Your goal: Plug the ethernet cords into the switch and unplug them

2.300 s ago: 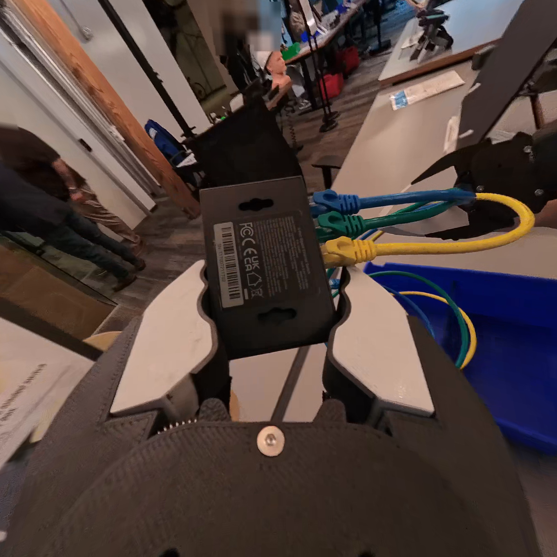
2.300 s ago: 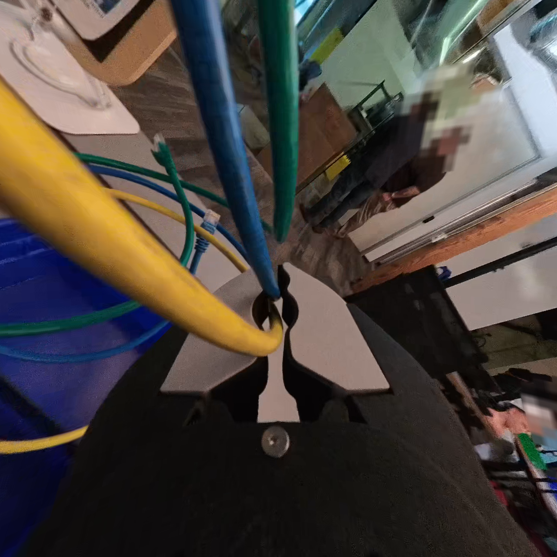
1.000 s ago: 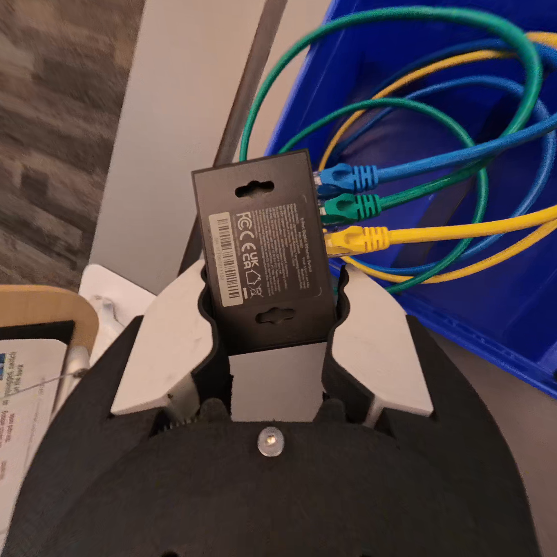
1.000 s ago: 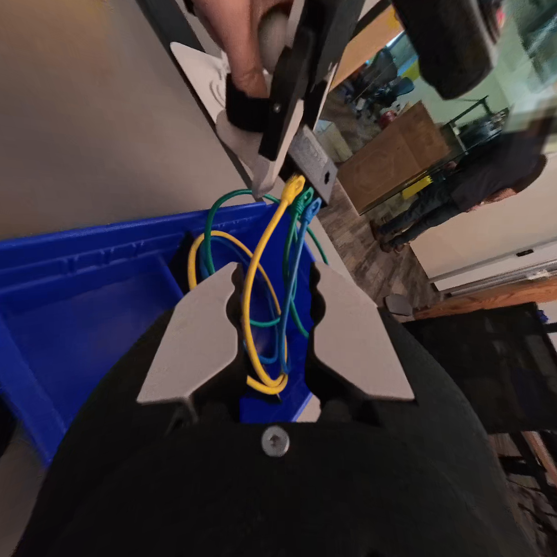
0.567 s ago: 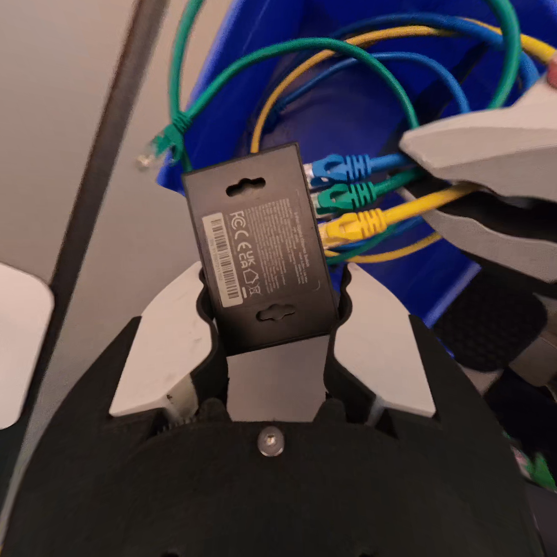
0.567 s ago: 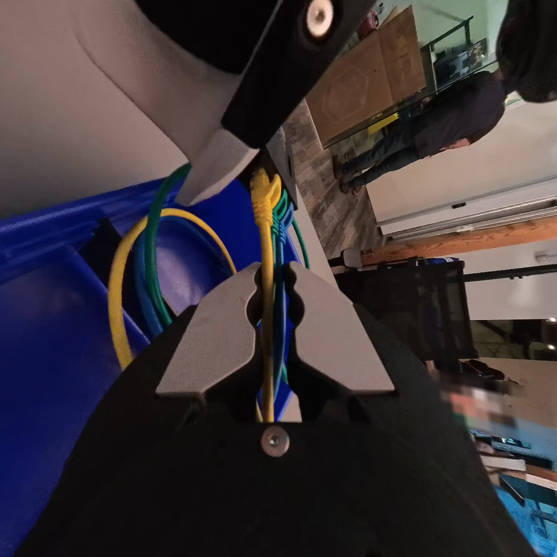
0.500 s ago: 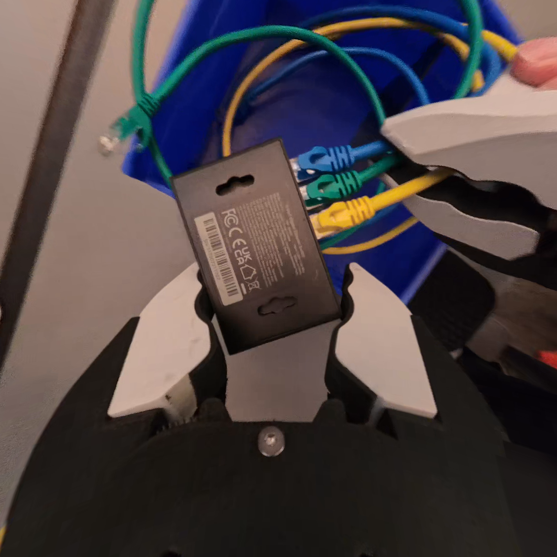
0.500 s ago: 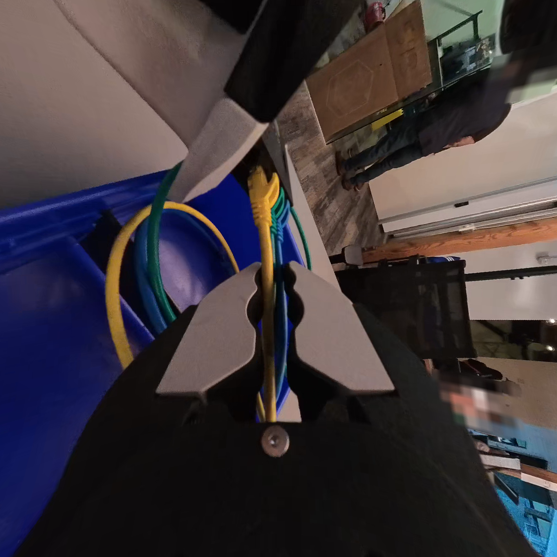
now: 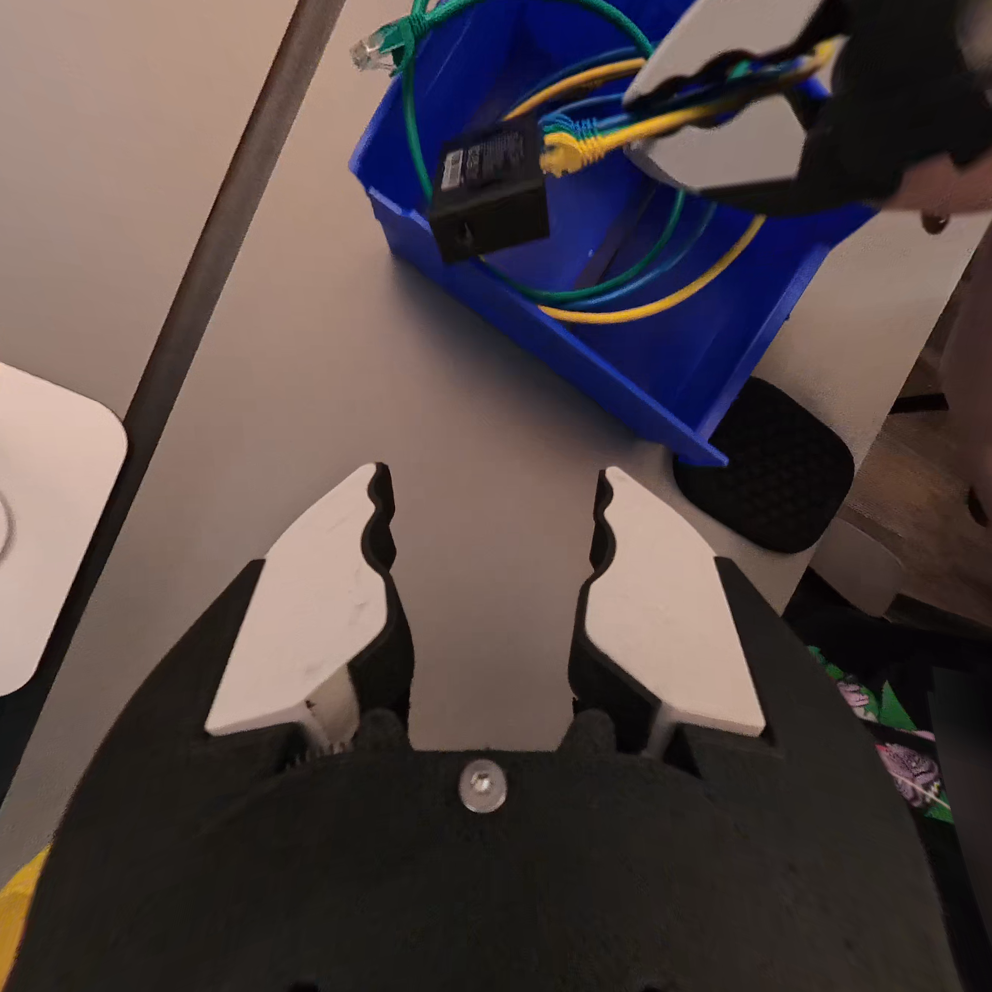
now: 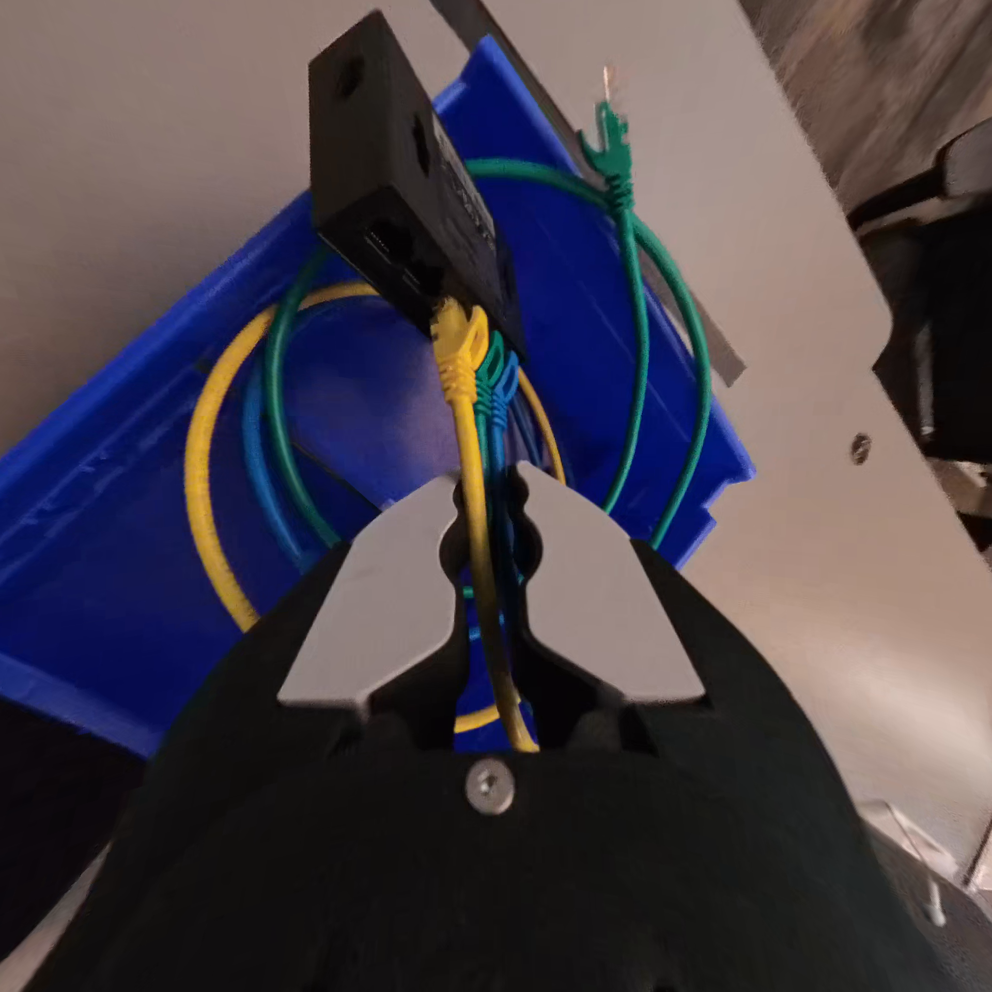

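The black switch (image 9: 489, 188) hangs over the blue bin (image 9: 617, 354) with the yellow cord (image 9: 580, 150), green cord and blue cord plugged into its side. My right gripper (image 10: 487, 478) is shut on the three cords just behind their plugs; the switch (image 10: 397, 177) dangles from them, and the yellow plug (image 10: 459, 349), green plug (image 10: 491, 376) and blue plug (image 10: 507, 384) sit side by side. That gripper shows in the left wrist view (image 9: 633, 112) too. My left gripper (image 9: 491, 472) is open and empty above the grey table, back from the bin.
The cords' loops lie in the bin. A loose green plug (image 9: 392, 37) sticks out past the bin's far corner (image 10: 609, 145). A dark seam (image 9: 214, 225) crosses the table. A white pad (image 9: 48, 515) lies left; a black pad (image 9: 767, 472) sits by the bin's near corner. My hands' fingertips stand some 20 cm from each other.
My left gripper let go of the switch, opened and pulled back. The right gripper closed on the three cords, and the switch now hangs from them over the bin.
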Available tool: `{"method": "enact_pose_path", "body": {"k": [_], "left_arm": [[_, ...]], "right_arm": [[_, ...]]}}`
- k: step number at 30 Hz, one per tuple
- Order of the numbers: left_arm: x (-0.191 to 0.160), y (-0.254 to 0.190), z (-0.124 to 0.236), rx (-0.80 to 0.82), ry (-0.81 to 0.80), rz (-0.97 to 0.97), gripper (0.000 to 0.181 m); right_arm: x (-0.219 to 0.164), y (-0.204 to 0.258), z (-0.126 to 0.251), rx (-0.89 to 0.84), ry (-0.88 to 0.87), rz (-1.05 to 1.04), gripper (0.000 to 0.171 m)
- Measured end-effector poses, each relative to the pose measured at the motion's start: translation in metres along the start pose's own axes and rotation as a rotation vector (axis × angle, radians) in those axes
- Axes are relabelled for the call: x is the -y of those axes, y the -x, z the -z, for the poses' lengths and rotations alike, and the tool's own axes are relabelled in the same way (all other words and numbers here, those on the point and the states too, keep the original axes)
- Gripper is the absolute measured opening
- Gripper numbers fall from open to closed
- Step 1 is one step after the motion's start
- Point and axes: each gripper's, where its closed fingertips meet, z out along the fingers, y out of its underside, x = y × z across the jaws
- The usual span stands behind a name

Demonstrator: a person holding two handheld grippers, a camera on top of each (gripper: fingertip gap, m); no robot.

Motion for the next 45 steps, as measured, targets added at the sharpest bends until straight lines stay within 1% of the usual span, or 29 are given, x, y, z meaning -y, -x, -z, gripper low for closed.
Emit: {"method": "enact_pose_path", "body": {"k": [2, 6, 10, 13, 14, 15, 17, 19, 21, 23, 24, 25, 27, 28, 29, 31, 33, 35, 37, 39, 40, 41, 43, 44, 45], "left_arm": [[-0.009, -0.001, 0.014, -0.003, -0.029, 0.000, 0.068], [-0.030, -0.004, 0.043, -0.019, -0.118, 0.001, 0.067], [-0.064, 0.004, 0.077, 0.020, -0.223, -0.001, 0.066], [-0.092, 0.008, 0.105, 0.037, -0.340, -0.004, 0.066], [-0.100, 0.010, 0.117, 0.046, -0.399, 0.008, 0.065], [-0.109, 0.014, 0.130, 0.067, -0.461, 0.020, 0.065], [-0.132, 0.022, 0.156, 0.138, -0.591, 0.033, 0.066], [-0.163, 0.032, 0.182, 0.223, -0.714, 0.075, 0.069], [-0.200, 0.047, 0.205, 0.298, -0.814, 0.163, 0.072], [-0.244, 0.069, 0.224, 0.384, -0.863, 0.277, 0.071], [-0.268, 0.082, 0.229, 0.425, -0.858, 0.336, 0.063], [-0.292, 0.096, 0.232, 0.463, -0.841, 0.396, 0.058], [-0.332, 0.126, 0.240, 0.524, -0.794, 0.521, 0.064], [-0.350, 0.138, 0.243, 0.552, -0.778, 0.576, 0.065], [-0.367, 0.150, 0.243, 0.584, -0.756, 0.625, 0.066], [-0.400, 0.166, 0.234, 0.618, -0.660, 0.695, 0.071], [-0.421, 0.172, 0.219, 0.586, -0.566, 0.719, 0.079], [-0.437, 0.176, 0.204, 0.554, -0.487, 0.750, 0.083], [-0.456, 0.183, 0.188, 0.542, -0.385, 0.791, 0.084], [-0.468, 0.185, 0.170, 0.488, -0.309, 0.815, 0.085], [-0.471, 0.186, 0.161, 0.455, -0.285, 0.824, 0.086], [-0.475, 0.187, 0.153, 0.426, -0.263, 0.834, 0.086], [-0.484, 0.187, 0.139, 0.388, -0.207, 0.855, 0.087], [-0.489, 0.187, 0.133, 0.368, -0.178, 0.863, 0.087], [-0.492, 0.186, 0.126, 0.346, -0.152, 0.868, 0.087]], "right_arm": [[-0.003, 0.002, -0.004, 0.103, 0.082, -0.042, 0.015], [-0.004, -0.002, -0.007, 0.173, 0.198, -0.083, 0.016], [-0.010, -0.011, 0.002, 0.132, 0.290, -0.149, 0.015], [-0.025, -0.006, -0.009, 0.155, 0.424, -0.180, 0.015], [-0.029, -0.004, -0.014, 0.170, 0.455, -0.163, 0.017], [-0.033, -0.001, -0.017, 0.190, 0.476, -0.158, 0.023], [-0.030, 0.002, -0.019, 0.219, 0.449, -0.175, 0.031], [-0.021, -0.004, -0.015, 0.192, 0.356, -0.176, 0.039], [-0.009, -0.018, 0.000, 0.108, 0.206, -0.190, 0.044], [-0.001, -0.029, 0.029, 0.000, 0.047, -0.163, 0.056], [0.002, -0.039, 0.048, -0.095, -0.046, -0.153, 0.066], [-0.002, -0.045, 0.067, -0.179, -0.116, -0.162, 0.067], [-0.027, -0.045, 0.093, -0.262, -0.175, -0.221, 0.071], [-0.043, -0.041, 0.098, -0.265, -0.177, -0.262, 0.071], [-0.061, -0.035, 0.097, -0.248, -0.160, -0.309, 0.072], [-0.098, -0.023, 0.085, -0.200, -0.111, -0.397, 0.073], [-0.129, -0.002, 0.069, -0.101, -0.069, -0.477, 0.074], [-0.154, 0.017, 0.055, -0.023, -0.023, -0.537, 0.077], [-0.174, 0.026, 0.042, -0.007, 0.034, -0.555, 0.077], [-0.187, 0.032, 0.026, 0.017, 0.096, -0.572, 0.075], [-0.189, 0.033, 0.018, 0.030, 0.116, -0.577, 0.072], [-0.187, 0.035, 0.010, 0.057, 0.123, -0.580, 0.063], [-0.184, 0.041, -0.005, 0.119, 0.141, -0.587, 0.044], [-0.184, 0.045, -0.011, 0.153, 0.161, -0.597, 0.027], [-0.180, 0.044, -0.011, 0.179, 0.144, -0.638, 0.019]]}}
